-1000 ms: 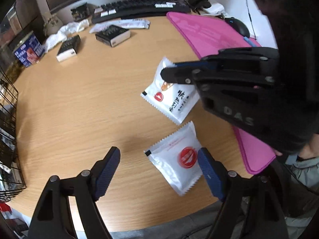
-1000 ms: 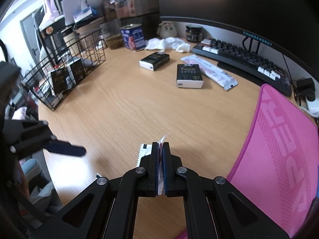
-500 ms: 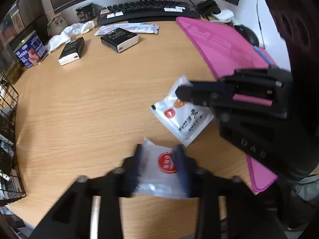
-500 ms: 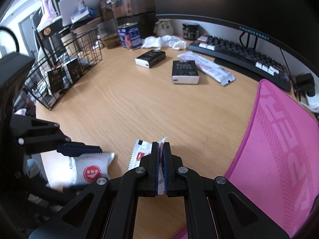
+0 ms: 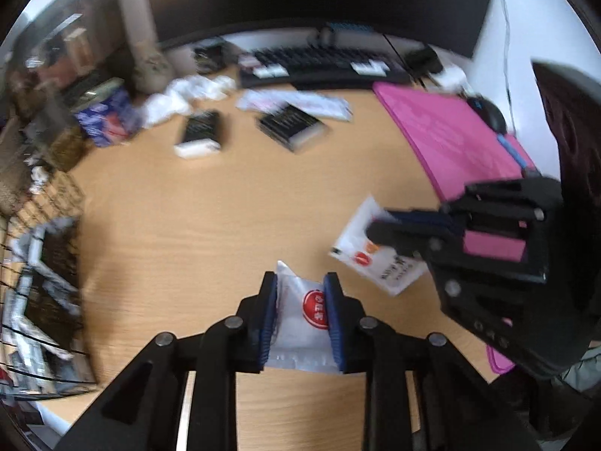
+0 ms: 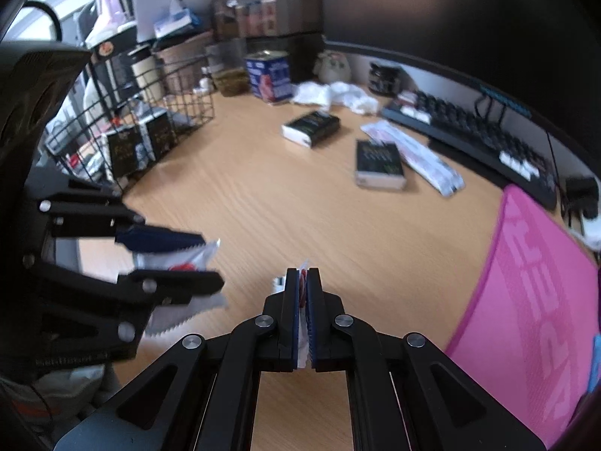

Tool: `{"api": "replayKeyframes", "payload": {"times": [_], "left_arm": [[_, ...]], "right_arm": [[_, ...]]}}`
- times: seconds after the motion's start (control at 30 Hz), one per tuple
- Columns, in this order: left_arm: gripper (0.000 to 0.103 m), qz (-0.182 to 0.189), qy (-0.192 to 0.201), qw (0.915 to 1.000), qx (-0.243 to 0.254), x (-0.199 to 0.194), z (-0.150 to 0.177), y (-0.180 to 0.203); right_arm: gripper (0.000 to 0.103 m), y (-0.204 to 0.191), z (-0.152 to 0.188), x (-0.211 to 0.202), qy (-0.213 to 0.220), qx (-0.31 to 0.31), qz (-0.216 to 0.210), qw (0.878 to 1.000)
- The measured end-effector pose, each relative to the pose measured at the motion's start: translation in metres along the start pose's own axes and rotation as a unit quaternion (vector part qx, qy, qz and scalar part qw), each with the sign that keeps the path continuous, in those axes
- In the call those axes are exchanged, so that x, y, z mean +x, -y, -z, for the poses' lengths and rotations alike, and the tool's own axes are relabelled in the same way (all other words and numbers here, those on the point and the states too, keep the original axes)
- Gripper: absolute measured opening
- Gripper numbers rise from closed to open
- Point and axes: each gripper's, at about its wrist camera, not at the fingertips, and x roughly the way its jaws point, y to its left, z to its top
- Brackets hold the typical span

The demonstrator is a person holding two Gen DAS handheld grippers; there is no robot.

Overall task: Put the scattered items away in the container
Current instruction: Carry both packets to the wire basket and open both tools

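From the left wrist view, the left hand-held gripper [image 5: 300,293] is closed on a white plastic sachet with a red round logo [image 5: 306,317], lifted over the light wooden desk [image 5: 210,225]. To its right, the right hand-held gripper [image 5: 379,227] pinches a second white printed sachet [image 5: 375,259].

From the right wrist view, the right hand-held gripper [image 6: 302,282] is clamped nearly shut on that sachet's thin edge [image 6: 302,323]. The black wire basket [image 6: 150,112] stands at the desk's far left, holding dark packets.
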Motion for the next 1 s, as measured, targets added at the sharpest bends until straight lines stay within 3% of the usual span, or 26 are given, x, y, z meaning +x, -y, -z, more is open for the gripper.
{"api": "replayKeyframes", "payload": {"times": [0.23, 0.37, 0.57, 0.73, 0.8, 0.87, 1.0], "left_arm": [[0.027, -0.045, 0.072, 0.9948, -0.056, -0.059, -0.017, -0.077], [0.027, -0.099, 0.097, 0.9834, -0.117, -0.091, -0.006, -0.141], [0.027, -0.147, 0.087, 0.9677, -0.185, -0.105, 0.018, -0.216], [0.027, -0.158, 0.062, 0.9625, -0.212, -0.091, 0.035, -0.251], [0.032, -0.181, 0.052, 0.9604, -0.205, -0.086, 0.039, -0.254], [0.058, -0.195, 0.052, 0.9566, -0.21, -0.083, 0.043, -0.256], [0.06, -0.173, 0.052, 0.9618, -0.206, -0.079, 0.045, -0.254]], "right_arm": [[0.003, -0.046, -0.065, -0.013, 0.038, -0.052, -0.015, 0.998], [0.003, -0.103, -0.122, -0.017, 0.074, -0.108, -0.034, 0.991], [0.003, -0.188, -0.189, -0.002, 0.108, -0.153, -0.11, 0.976], [0.003, -0.232, -0.204, 0.033, 0.097, -0.166, -0.157, 0.969], [0.004, -0.236, -0.201, 0.045, 0.094, -0.166, -0.159, 0.969], [0.005, -0.237, -0.197, 0.056, 0.086, -0.17, -0.141, 0.972], [0.006, -0.227, -0.195, 0.064, 0.078, -0.157, -0.14, 0.975]]}}
